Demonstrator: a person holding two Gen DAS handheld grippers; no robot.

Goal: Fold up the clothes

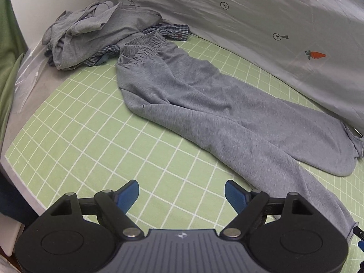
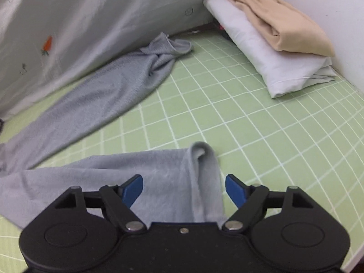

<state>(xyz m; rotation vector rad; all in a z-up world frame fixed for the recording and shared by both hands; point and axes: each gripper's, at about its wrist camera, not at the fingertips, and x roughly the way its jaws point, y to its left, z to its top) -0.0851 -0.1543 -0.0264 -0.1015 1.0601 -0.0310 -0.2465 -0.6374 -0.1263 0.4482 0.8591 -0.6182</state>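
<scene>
Both tongs released: my left tongs (image 1: 181, 194) empty; trouser cuff (image 2: 202, 170) btwn right tongs (image 2: 184, 187). Next: grab cuffs, fold grey trousers (image 1: 193, 104) in half.

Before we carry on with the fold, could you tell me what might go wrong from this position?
The right gripper is open with the curled hem of the near leg of the grey jersey trousers lying loose between its blue pads; closing now may catch only that rolled edge.

The far leg's cuff is bunched against the pale grey quilt, so a fold might trap wrinkles.

The waistband overlaps the heap of grey and checked clothes, which could drag along.
</scene>
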